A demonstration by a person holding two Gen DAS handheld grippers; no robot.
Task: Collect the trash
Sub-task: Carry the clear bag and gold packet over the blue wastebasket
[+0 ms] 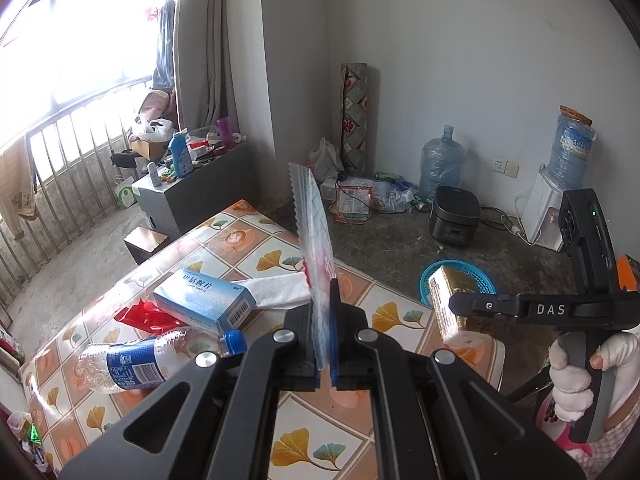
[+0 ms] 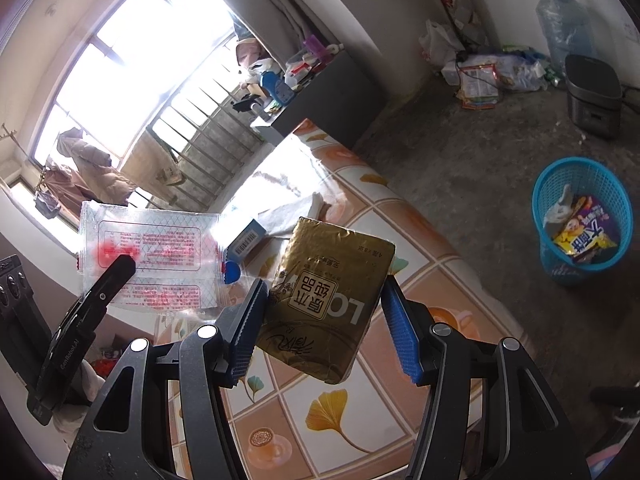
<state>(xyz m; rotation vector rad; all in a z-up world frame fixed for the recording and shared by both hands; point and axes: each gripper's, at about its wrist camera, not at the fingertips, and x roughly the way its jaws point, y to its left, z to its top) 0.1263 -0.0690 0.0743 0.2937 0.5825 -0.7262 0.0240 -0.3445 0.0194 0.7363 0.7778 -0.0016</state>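
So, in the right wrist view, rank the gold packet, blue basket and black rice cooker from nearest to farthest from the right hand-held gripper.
1. Gold packet, clamped in the right hand-held gripper.
2. Blue basket, on the floor to the right.
3. Black rice cooker, farther back, upper right.

Open floor around blue basket (image 2: 582, 220)

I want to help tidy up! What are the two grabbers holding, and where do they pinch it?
The left gripper pinches a clear plastic wrapper by its lower edge. The right gripper squeezes a gold tissue pack across its sides.
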